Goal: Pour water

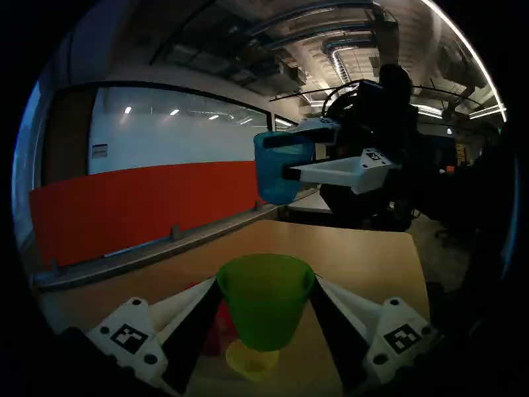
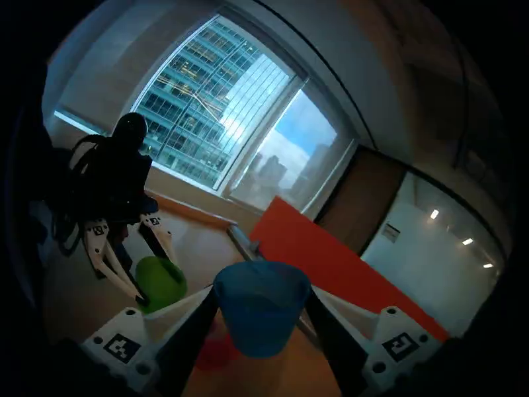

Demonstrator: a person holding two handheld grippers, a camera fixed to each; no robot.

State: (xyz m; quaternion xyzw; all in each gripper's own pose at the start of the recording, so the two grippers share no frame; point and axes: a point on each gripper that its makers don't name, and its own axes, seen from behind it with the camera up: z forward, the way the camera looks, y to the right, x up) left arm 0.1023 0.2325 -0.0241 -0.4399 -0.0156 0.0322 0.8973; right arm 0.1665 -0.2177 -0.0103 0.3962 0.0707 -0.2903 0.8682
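Over the wooden table (image 1: 370,251), my left gripper (image 1: 264,288) clamps the green cup (image 1: 266,314) upright. My right gripper (image 2: 261,294) grips the blue cup (image 2: 261,324), higher, beyond it and well apart.

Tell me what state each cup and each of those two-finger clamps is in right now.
green cup: upright, held above the table.
blue cup: roughly upright, held in the air.
yellow cup: on the table.
red cup: on the table, mostly hidden.
left gripper: shut on the green cup.
right gripper: shut on the blue cup.
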